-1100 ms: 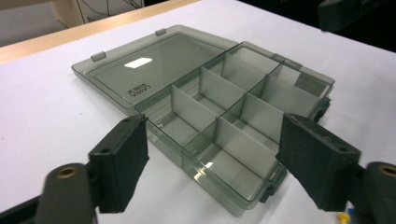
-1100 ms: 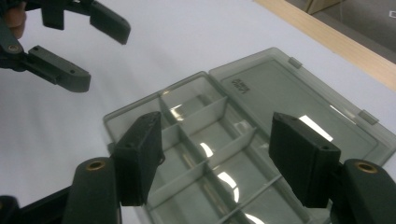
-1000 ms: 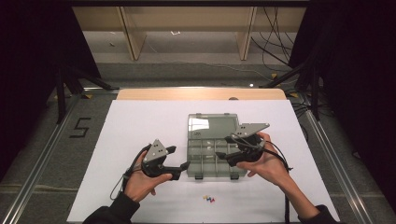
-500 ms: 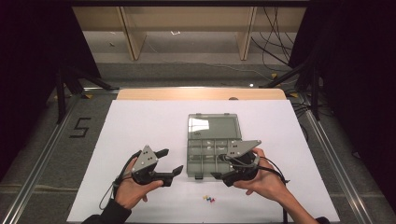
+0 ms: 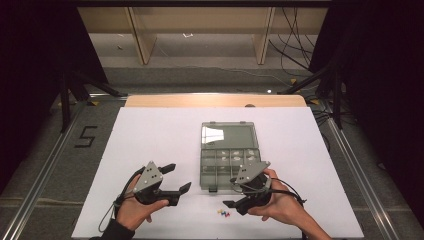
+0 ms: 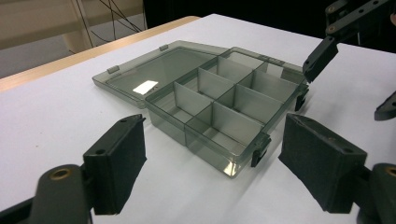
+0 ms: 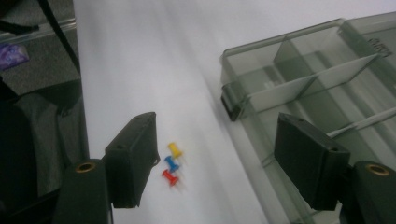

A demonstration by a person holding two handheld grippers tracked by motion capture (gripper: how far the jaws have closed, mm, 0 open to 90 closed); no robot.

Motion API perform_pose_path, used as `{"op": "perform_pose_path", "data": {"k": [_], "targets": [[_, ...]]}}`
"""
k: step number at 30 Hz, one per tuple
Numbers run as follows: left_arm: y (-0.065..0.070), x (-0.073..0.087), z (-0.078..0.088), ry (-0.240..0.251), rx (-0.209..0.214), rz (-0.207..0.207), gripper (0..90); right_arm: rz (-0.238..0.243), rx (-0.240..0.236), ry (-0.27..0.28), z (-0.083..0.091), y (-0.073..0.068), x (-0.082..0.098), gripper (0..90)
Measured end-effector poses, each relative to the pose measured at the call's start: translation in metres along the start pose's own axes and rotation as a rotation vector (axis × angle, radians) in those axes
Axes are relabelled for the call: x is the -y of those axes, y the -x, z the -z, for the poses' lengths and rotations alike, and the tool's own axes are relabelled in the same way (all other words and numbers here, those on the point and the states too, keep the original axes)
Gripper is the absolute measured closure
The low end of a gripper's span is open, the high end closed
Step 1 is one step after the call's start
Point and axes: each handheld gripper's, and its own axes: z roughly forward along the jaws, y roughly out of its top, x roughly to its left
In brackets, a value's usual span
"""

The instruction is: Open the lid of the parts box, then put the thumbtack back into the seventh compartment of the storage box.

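— What's on the bench right now?

— A smoky grey translucent plastic organiser box sits a little right of the middle of the white-covered bench, its flat lid thrown fully open and lying toward the far edge. The tray part, split by dividers into small compartments, is on the near side; I can't tell from here whether anything lies in them.

— And the little coloured bits?

— Three plastic push pins, yellow, blue and red, lie in a tight cluster on the white surface just off the box's near edge, close to the bench's near edge. In the high view they show as small specks.

— Where are the hands?

— The person's right hand holds the black two-jaw right gripper low over the near edge, jaws spread wide, nothing between them; the pins lie just inside its one jaw, the box corner beside the other. The left hand holds the left gripper toward the near left, well apart from the box, jaws likewise wide apart and empty, facing the tray's latched front.
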Motion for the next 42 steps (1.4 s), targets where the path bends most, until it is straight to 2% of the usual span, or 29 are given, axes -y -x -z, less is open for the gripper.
{"op": "perform_pose_path", "data": {"k": [4, 11, 13, 16, 18, 24, 25, 31, 33, 34, 36, 42], "targets": [[0.003, 0.001, 0.000, 0.014, 0.021, -0.011, 21.5, 0.021, -0.001, -0.036, -0.006, -0.004, 0.004, 29.4], [0.006, -0.001, 0.004, 0.030, 0.021, -0.015, 20.3, 0.043, 0.002, -0.078, -0.009, -0.009, 0.007, 29.4], [0.006, 0.000, 0.005, 0.031, 0.009, -0.013, 20.3, 0.053, 0.000, -0.088, -0.010, -0.011, 0.007, 29.5], [0.007, 0.000, 0.005, 0.034, 0.003, -0.004, 19.7, 0.078, -0.009, -0.116, -0.012, -0.013, 0.008, 30.7], [0.007, 0.000, 0.005, 0.038, 0.009, -0.016, 19.7, 0.089, -0.015, -0.134, -0.014, -0.014, 0.009, 30.8], [0.007, 0.000, 0.004, 0.046, 0.010, -0.009, 19.5, 0.105, -0.034, -0.164, -0.018, -0.017, 0.010, 33.6], [0.007, 0.001, 0.004, 0.048, 0.006, 0.003, 19.5, 0.108, -0.041, -0.166, -0.019, -0.017, 0.010, 34.3], [0.005, 0.001, 0.005, 0.049, 0.000, -0.007, 19.5, 0.125, -0.053, -0.203, -0.025, -0.018, 0.011, 39.9], [0.006, 0.001, 0.005, 0.050, 0.003, 0.005, 19.5, 0.127, -0.053, -0.213, -0.027, -0.019, 0.012, 41.5], [0.004, 0.001, 0.005, 0.053, 0.008, -0.010, 19.5, 0.124, -0.062, -0.219, -0.029, -0.019, 0.013, 42.6], [0.005, 0.001, 0.005, 0.052, 0.002, 0.012, 19.5, 0.131, -0.067, -0.228, -0.030, -0.019, 0.014, 45.1], [0.006, 0.002, 0.003, 0.042, 0.006, 0.005, 19.6, 0.136, -0.081, -0.246, -0.037, -0.018, 0.014, 51.6]]}}
